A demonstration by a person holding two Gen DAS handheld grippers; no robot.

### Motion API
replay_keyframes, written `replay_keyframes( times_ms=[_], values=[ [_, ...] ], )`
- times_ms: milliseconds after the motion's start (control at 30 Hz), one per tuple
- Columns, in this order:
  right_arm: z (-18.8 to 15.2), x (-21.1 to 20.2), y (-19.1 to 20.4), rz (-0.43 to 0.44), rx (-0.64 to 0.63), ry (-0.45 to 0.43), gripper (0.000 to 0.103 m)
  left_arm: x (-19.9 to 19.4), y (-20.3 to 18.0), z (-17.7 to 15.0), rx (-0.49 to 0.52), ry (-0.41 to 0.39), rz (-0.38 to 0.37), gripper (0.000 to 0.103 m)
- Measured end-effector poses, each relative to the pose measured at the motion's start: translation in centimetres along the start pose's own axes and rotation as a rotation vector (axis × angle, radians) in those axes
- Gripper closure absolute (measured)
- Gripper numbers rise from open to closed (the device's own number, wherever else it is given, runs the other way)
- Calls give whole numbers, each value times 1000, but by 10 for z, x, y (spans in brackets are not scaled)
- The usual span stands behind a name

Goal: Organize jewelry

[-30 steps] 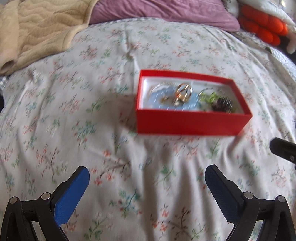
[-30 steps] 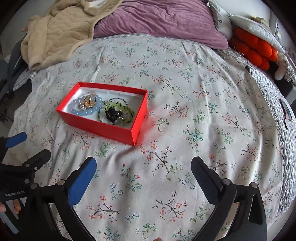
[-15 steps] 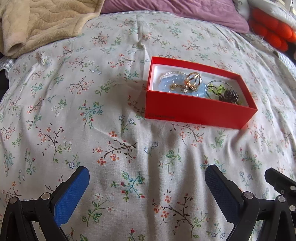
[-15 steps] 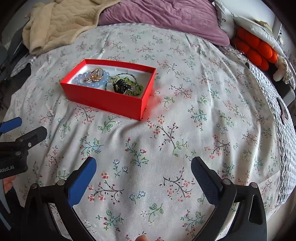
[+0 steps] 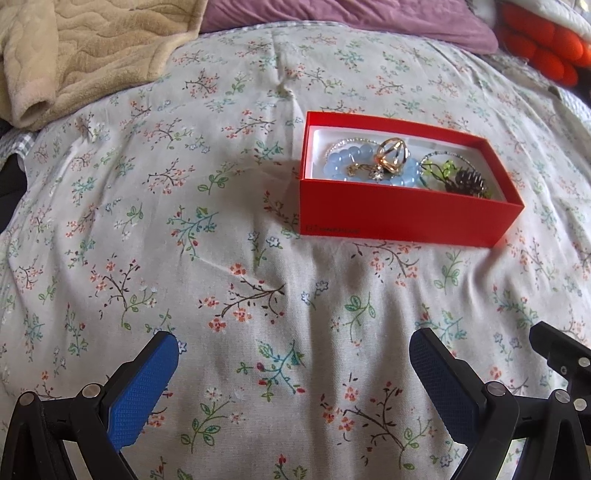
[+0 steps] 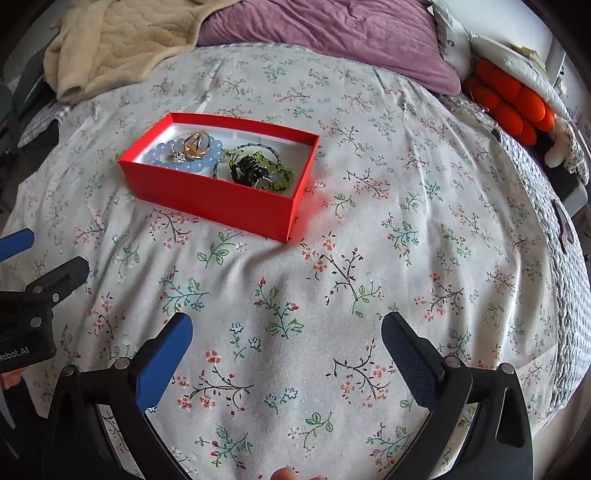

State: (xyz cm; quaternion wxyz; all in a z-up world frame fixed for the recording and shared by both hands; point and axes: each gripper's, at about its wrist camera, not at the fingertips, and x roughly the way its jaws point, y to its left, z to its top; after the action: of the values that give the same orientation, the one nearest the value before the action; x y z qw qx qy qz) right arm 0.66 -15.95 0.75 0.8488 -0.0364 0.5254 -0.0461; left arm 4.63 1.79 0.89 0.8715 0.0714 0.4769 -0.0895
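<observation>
A red box [image 5: 406, 218] [image 6: 207, 195] lies on the floral bedspread [image 5: 221, 240] [image 6: 369, 258]. Inside it are a pale blue bead bracelet [image 5: 340, 168] [image 6: 162, 153], a gold ring piece [image 5: 391, 153] [image 6: 197, 144], a green bead string [image 5: 437, 170] [image 6: 284, 173] and a dark clip [image 5: 467, 182] [image 6: 247, 171]. My left gripper [image 5: 293, 373] stands open, well short of the box, nothing between its blue pads. My right gripper [image 6: 286, 350] is also open and empty, nearer than the box and to its right. The left gripper's body [image 6: 33, 306] shows at the right wrist view's left edge.
A beige blanket [image 5: 92, 51] [image 6: 122, 37] and a purple pillow [image 5: 351, 18] [image 6: 332, 33] lie at the head of the bed. An orange cushion [image 5: 543, 48] [image 6: 509, 103] sits at the far right. The bed's right edge [image 6: 554, 295] drops off.
Both grippers have drawn back from the box and stay open. The box sits further right in the left view and slightly further away in both.
</observation>
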Motion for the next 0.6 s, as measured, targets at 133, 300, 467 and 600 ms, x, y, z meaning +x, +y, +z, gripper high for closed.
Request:
replay_keyframes(
  times_ms=[133,300,467,600],
  values=[
    [0,2,1,-1,2,8,0,1,0,0,-1,4,2,1],
    [-1,2,0,-10,4,9,0,1,0,-1,-2,5,3,1],
    [-1,3,0,-14,7,14,0,1,0,-1,0,5,3,1],
    [-1,3,1,-15,3,14,0,2,0,-1,5,5,3,1]
  ],
)
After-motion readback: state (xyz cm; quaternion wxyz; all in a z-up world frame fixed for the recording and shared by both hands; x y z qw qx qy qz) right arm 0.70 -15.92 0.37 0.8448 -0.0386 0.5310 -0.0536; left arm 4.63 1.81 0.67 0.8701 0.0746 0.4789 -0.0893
